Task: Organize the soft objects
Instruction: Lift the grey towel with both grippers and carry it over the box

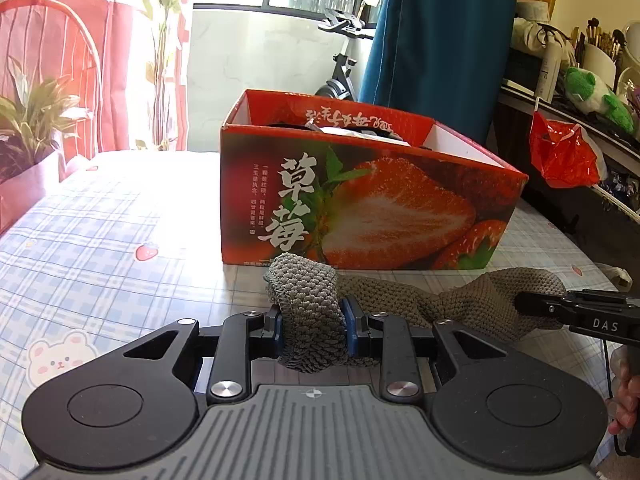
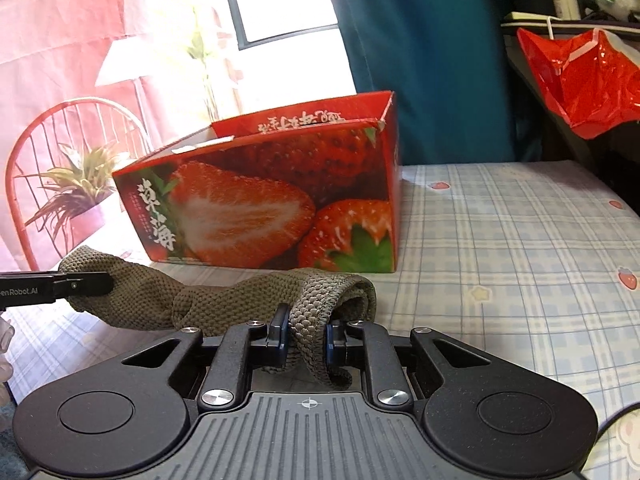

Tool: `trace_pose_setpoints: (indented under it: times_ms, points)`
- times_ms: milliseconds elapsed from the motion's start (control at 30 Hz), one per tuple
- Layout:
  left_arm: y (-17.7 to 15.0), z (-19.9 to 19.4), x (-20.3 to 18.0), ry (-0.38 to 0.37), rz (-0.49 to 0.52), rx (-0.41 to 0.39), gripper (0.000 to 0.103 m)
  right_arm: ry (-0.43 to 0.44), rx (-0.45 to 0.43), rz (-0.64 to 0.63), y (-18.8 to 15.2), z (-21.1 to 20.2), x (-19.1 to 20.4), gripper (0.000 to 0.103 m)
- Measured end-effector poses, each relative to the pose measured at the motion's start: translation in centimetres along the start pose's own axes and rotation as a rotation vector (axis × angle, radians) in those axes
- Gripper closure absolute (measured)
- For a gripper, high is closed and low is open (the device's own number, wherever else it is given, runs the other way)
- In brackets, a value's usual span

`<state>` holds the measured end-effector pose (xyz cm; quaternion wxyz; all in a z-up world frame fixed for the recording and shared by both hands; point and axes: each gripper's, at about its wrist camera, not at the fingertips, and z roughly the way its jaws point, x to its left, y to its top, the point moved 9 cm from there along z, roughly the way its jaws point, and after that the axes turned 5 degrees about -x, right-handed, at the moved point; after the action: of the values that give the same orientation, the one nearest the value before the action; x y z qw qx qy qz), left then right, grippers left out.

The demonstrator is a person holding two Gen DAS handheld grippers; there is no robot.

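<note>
Before the strawberry box (image 1: 360,200) on the checked tablecloth (image 1: 100,232): one olive knitted cloth (image 1: 308,300), stretched level between left gripper (image 1: 311,320) and right gripper (image 2: 306,334), each pinching one end. Left view alone shows the box's contents, unidentifiable.

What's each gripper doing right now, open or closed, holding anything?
Left gripper: closed on one end of the knitted cloth.
Right gripper: closed on the other end of it.
</note>
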<state>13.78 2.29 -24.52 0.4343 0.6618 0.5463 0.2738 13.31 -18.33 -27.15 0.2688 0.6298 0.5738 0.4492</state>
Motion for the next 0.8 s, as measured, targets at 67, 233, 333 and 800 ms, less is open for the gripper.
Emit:
trace_pose_setpoints:
  times_ms: [67,233,333,800]
  points:
    - [0.1,0.0,0.0,0.002,-0.001,-0.006,0.073,0.001,-0.008,-0.007,0.3,-0.2,0.2,0.088]
    - [0.5,-0.3,-0.1,0.002,0.004,-0.025,0.074,0.004,-0.023,-0.021,0.9,-0.6,0.5,0.088]
    - [1.8,-0.5,0.2,0.005,-0.002,-0.046,0.074,0.013,-0.049,-0.039,2.1,-0.8,1.1,0.088]
    - [13.7,-0.8,-0.3,-0.030,0.074,-0.207,0.074,0.042,-0.218,-0.153,14.9,-0.5,3.0,0.089]
